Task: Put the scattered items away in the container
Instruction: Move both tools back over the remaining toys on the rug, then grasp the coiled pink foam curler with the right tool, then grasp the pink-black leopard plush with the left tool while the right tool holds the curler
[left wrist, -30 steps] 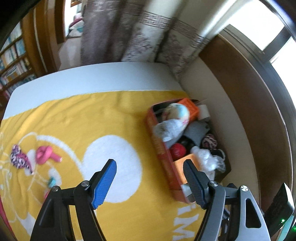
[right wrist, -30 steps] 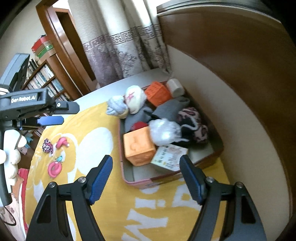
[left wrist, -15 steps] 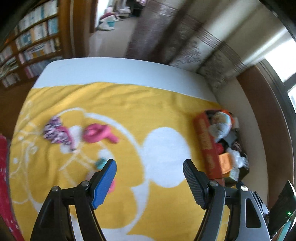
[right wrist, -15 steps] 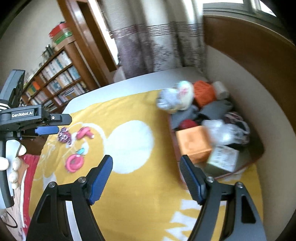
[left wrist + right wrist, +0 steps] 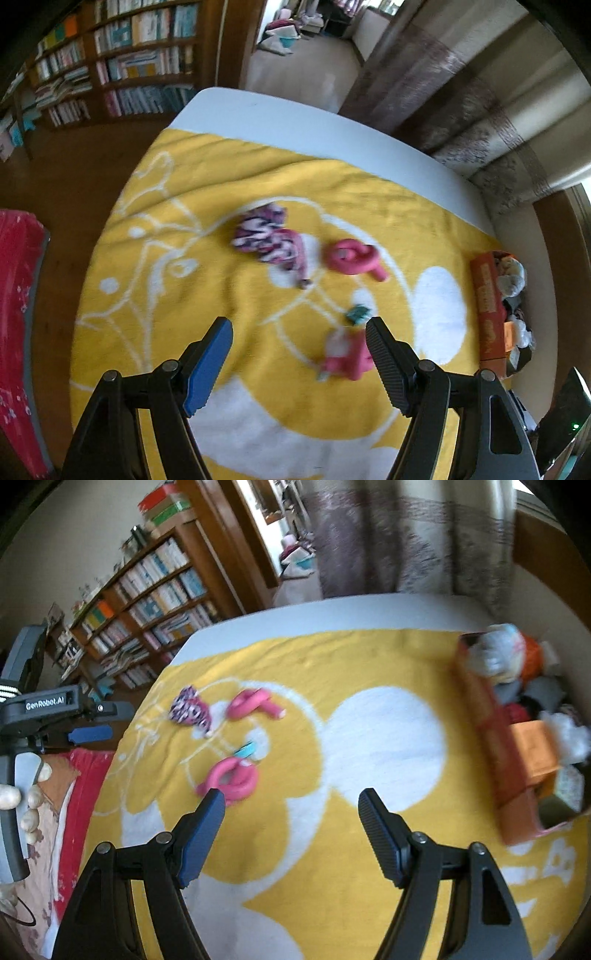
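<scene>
Loose items lie on the yellow blanket (image 5: 229,302): a pink-and-black patterned cloth (image 5: 269,236) (image 5: 189,710), a pink knotted toy (image 5: 354,258) (image 5: 253,703), a small teal piece (image 5: 357,314) (image 5: 245,750) and a second pink ring toy (image 5: 347,356) (image 5: 231,777). My left gripper (image 5: 299,352) hovers open above the blanket, the ring toy just inside its right finger. My right gripper (image 5: 291,821) is open too, with the ring toy beyond its left fingertip. The orange box (image 5: 491,314) (image 5: 495,746), full of toys, stands at the blanket's right edge.
A bookshelf (image 5: 147,602) and a wooden floor (image 5: 55,184) lie beyond the bed's left side. Curtains (image 5: 480,122) hang behind. A red mat (image 5: 18,332) lies at the left. A person's hand (image 5: 22,801) holds the left gripper's handle (image 5: 48,709) in the right wrist view.
Both grippers have swung left, away from the orange box and toward the scattered items. The box has slid to the right edge of both views. Neither gripper's jaws changed.
</scene>
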